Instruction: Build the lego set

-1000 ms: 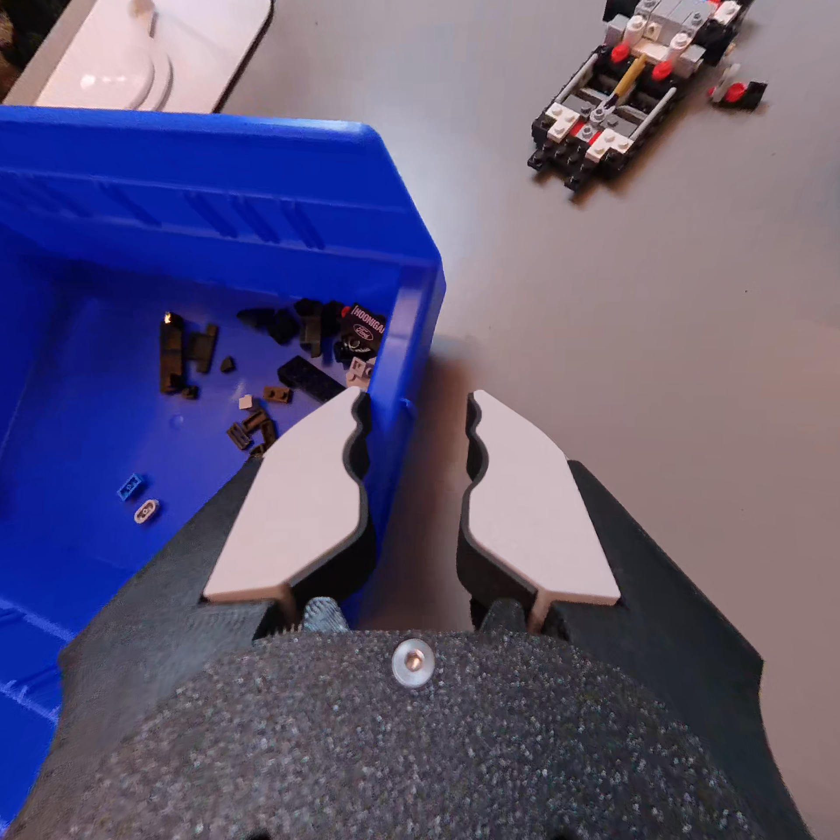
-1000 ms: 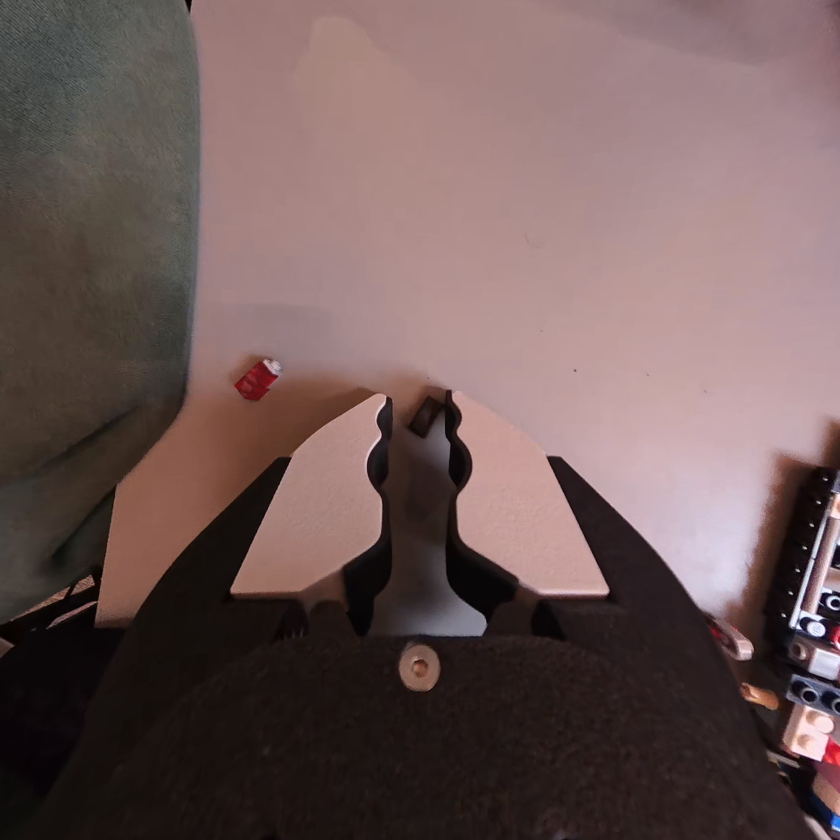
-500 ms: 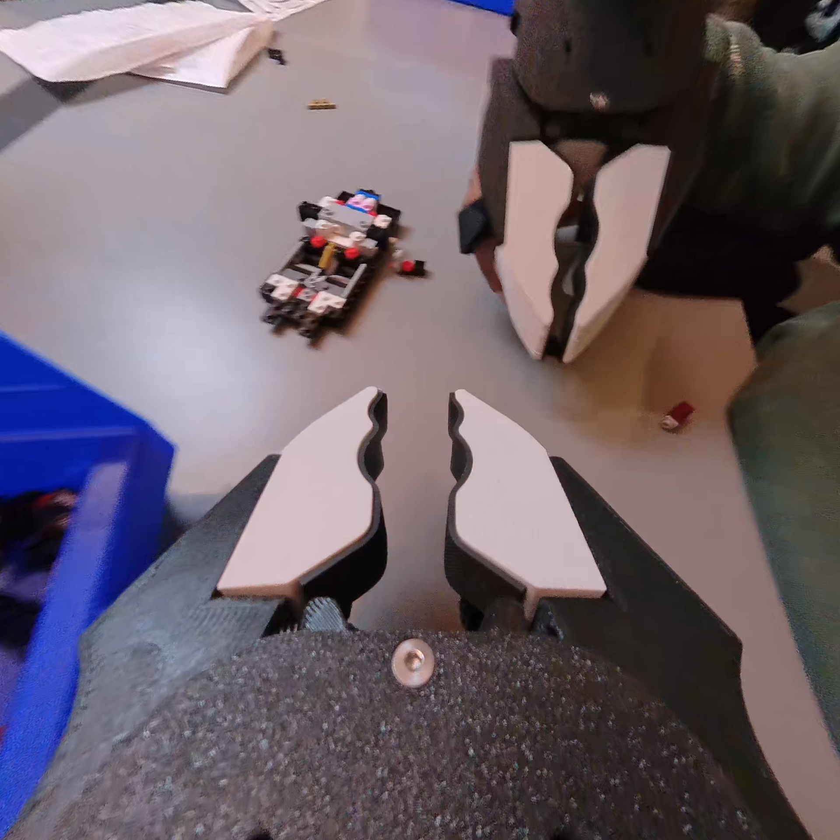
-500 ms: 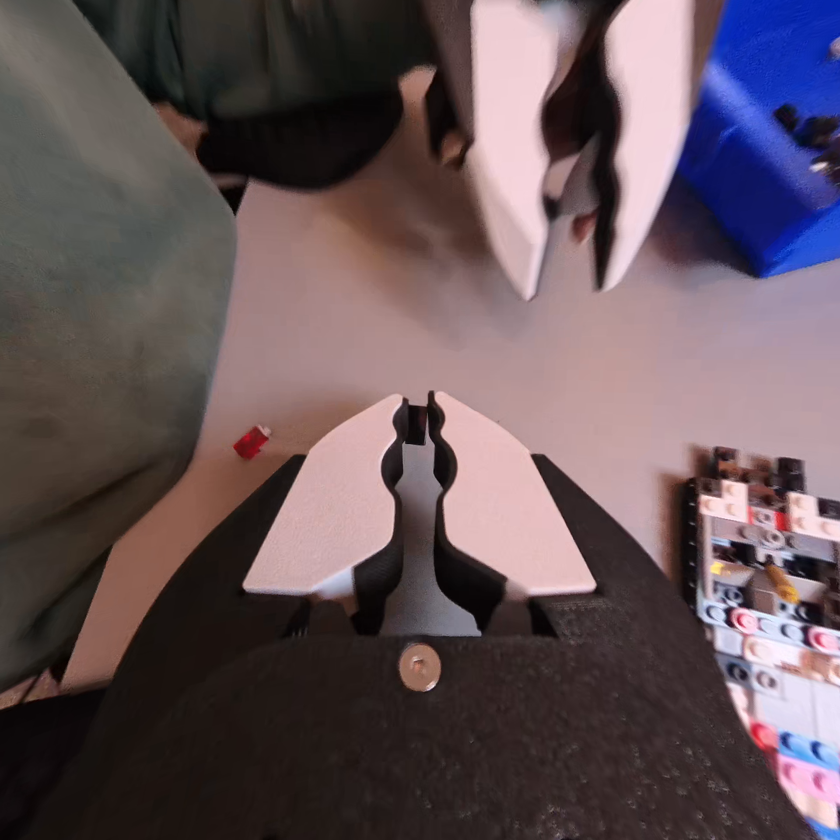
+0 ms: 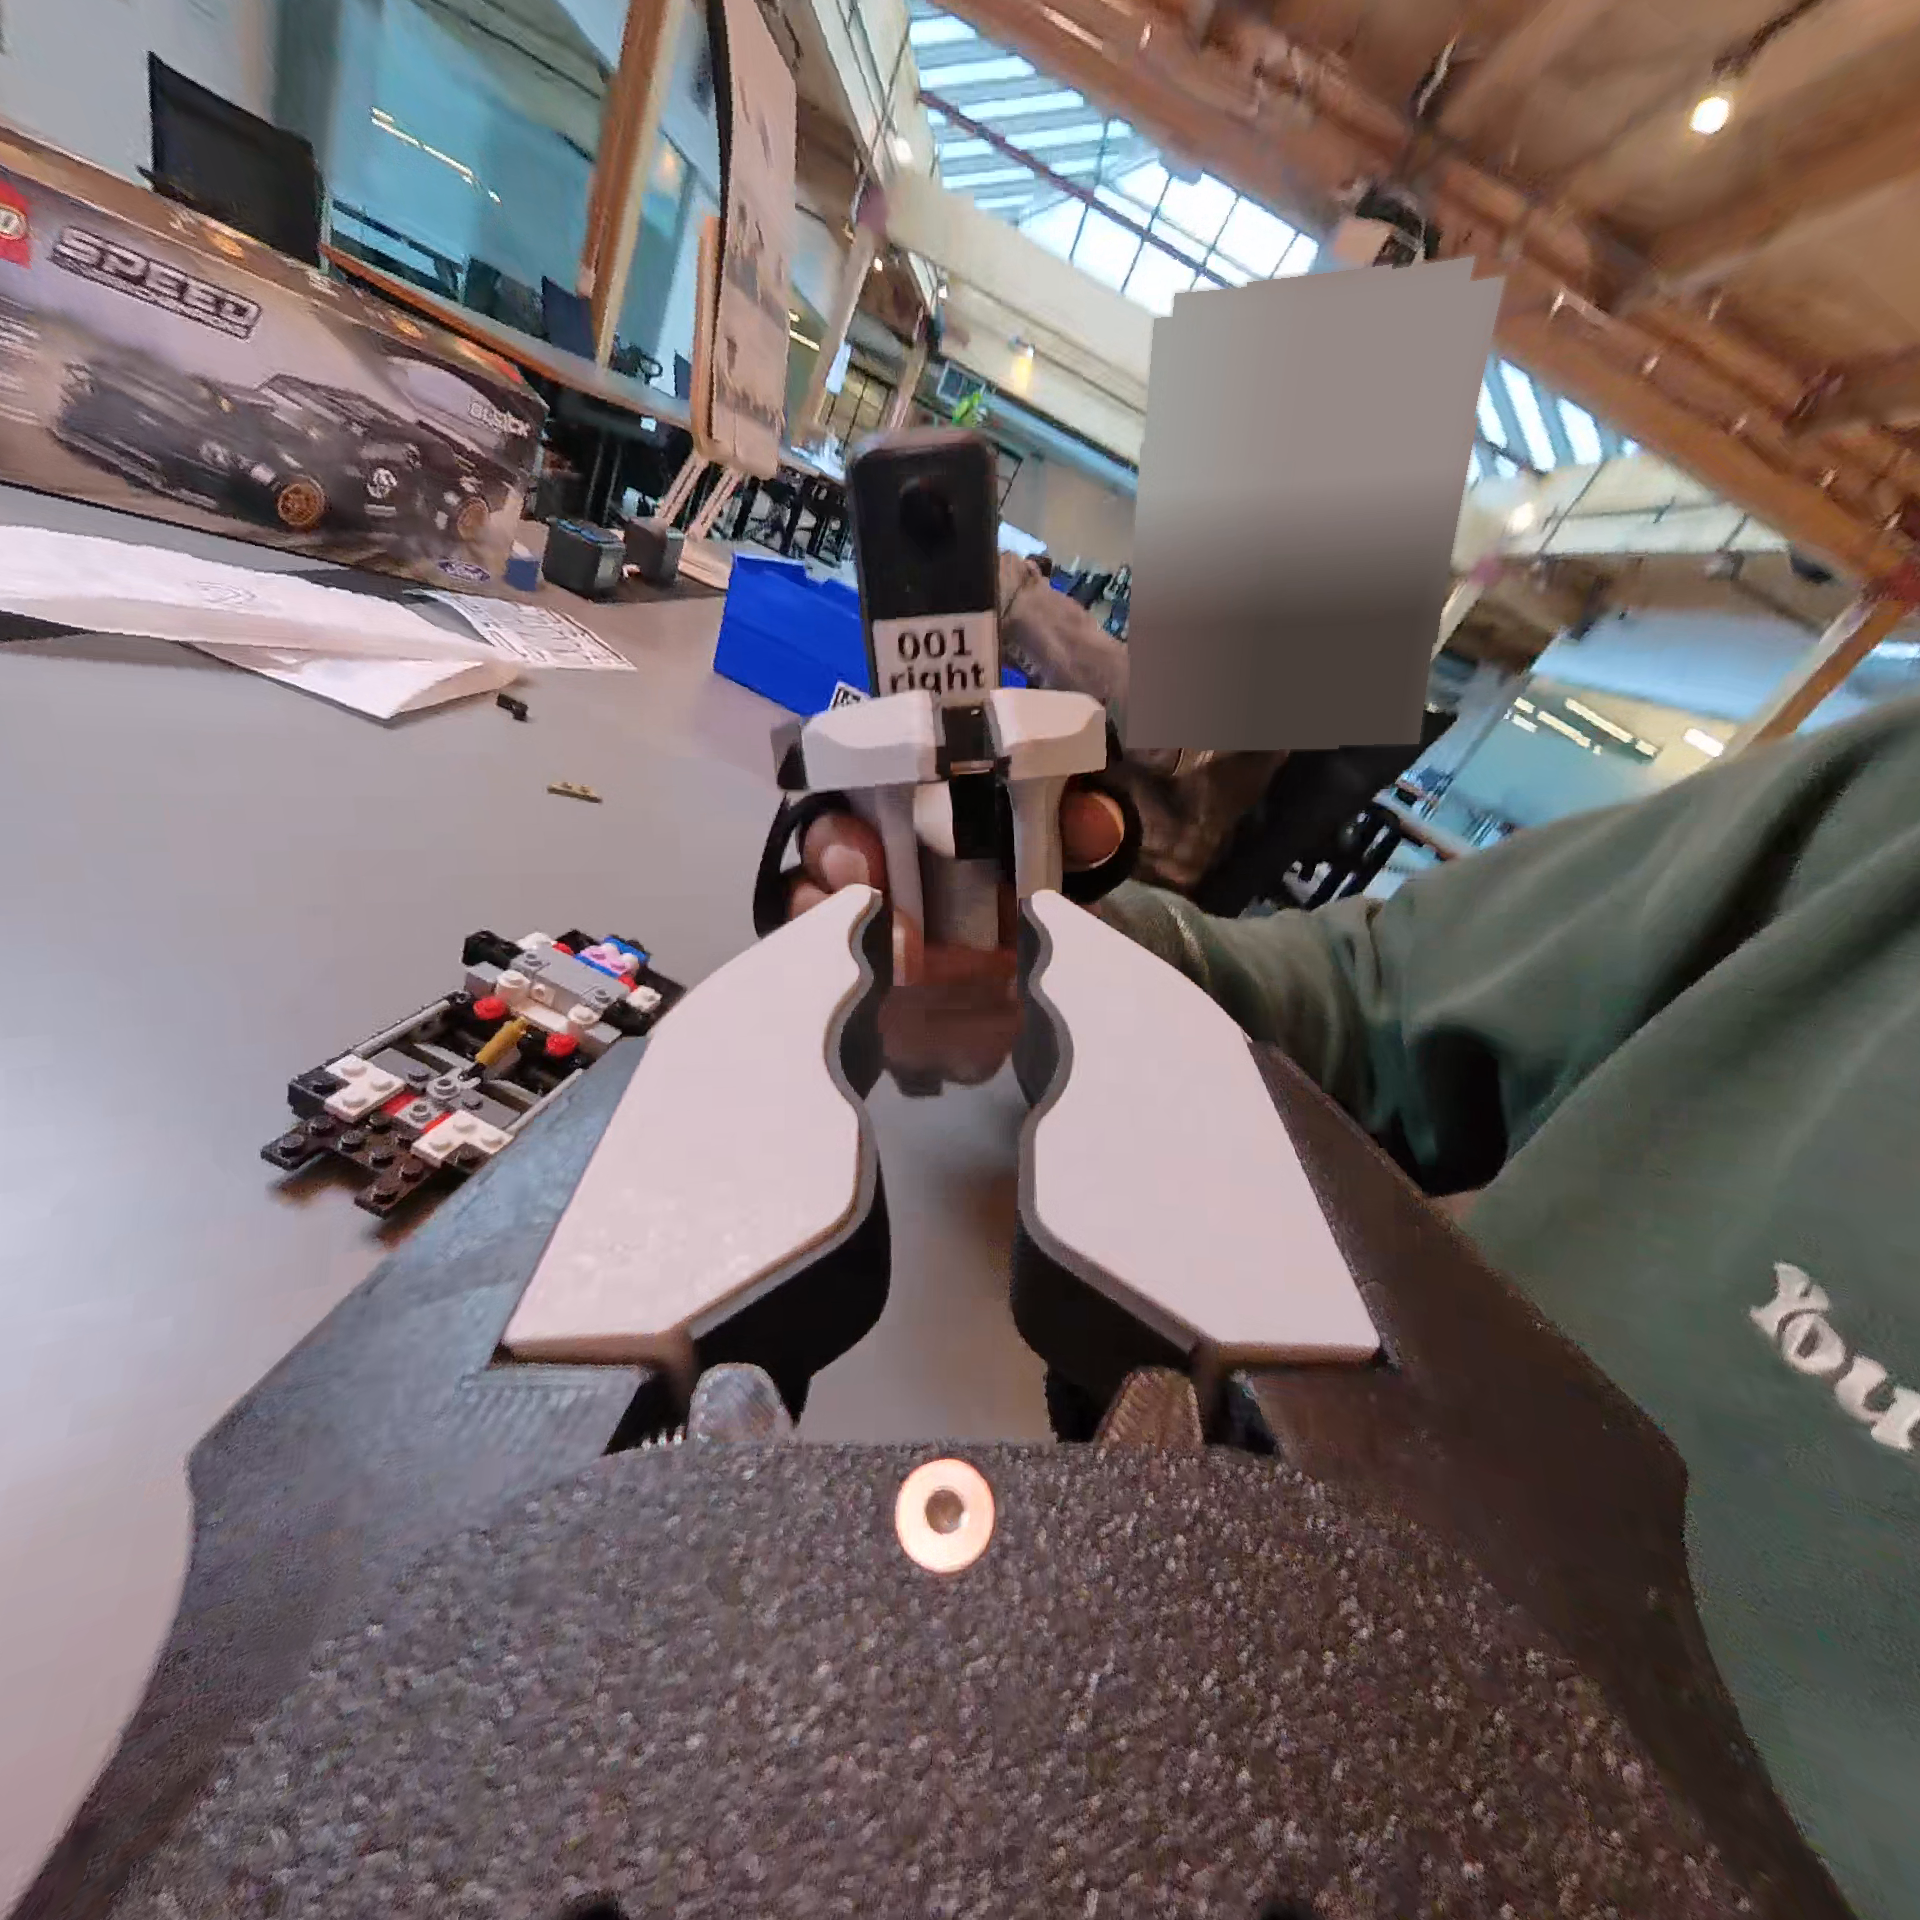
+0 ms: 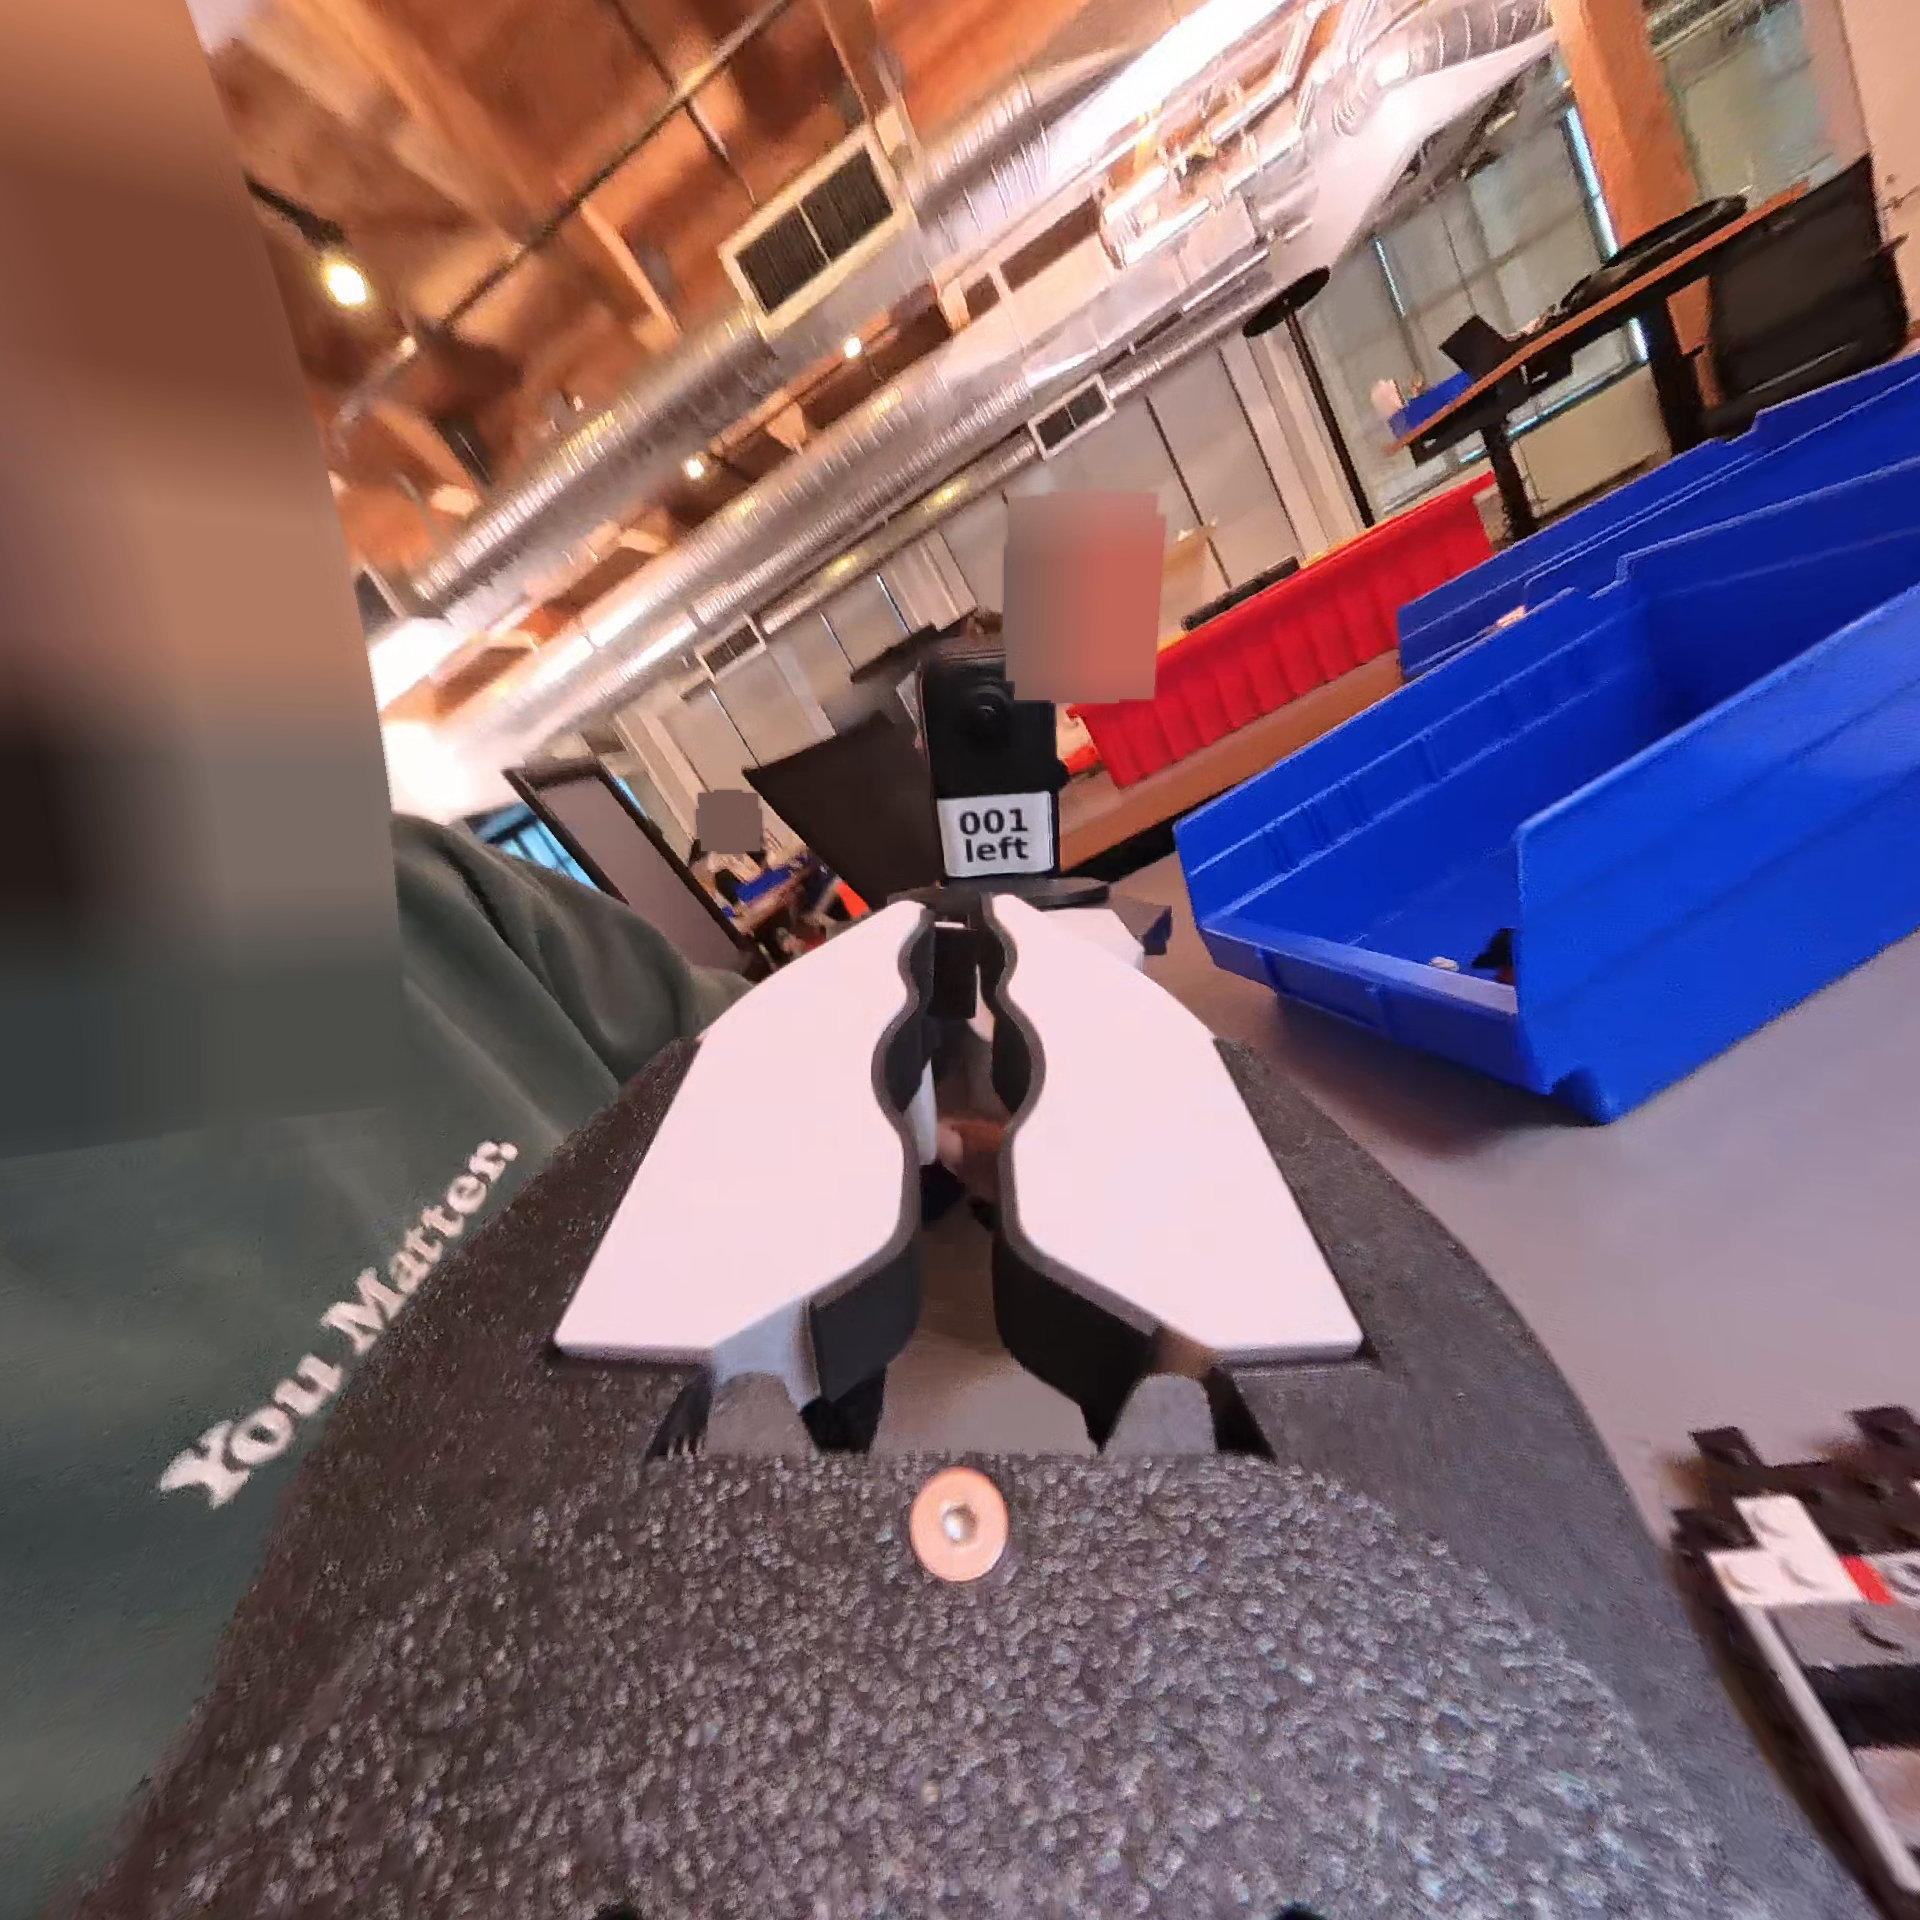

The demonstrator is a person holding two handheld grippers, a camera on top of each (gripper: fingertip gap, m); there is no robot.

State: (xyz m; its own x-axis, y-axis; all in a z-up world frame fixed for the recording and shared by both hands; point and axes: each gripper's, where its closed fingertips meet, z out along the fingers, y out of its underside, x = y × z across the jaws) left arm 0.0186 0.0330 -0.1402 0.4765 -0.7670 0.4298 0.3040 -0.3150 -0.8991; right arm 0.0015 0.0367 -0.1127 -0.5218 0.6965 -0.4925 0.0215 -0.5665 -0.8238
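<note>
Both grippers raised (facing), car (image 5: 468, 1060) left.

Left gripper (image 5: 943, 914) parted, right gripper (image 6: 958, 920) narrowly parted, facing each other.

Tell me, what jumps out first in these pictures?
The two grippers point at each other: the left gripper stands open, and the right gripper faces it, nearly closed. A half-built brick car lies on the grey table to the left, and a big blue bin sits behind to the right.
</note>
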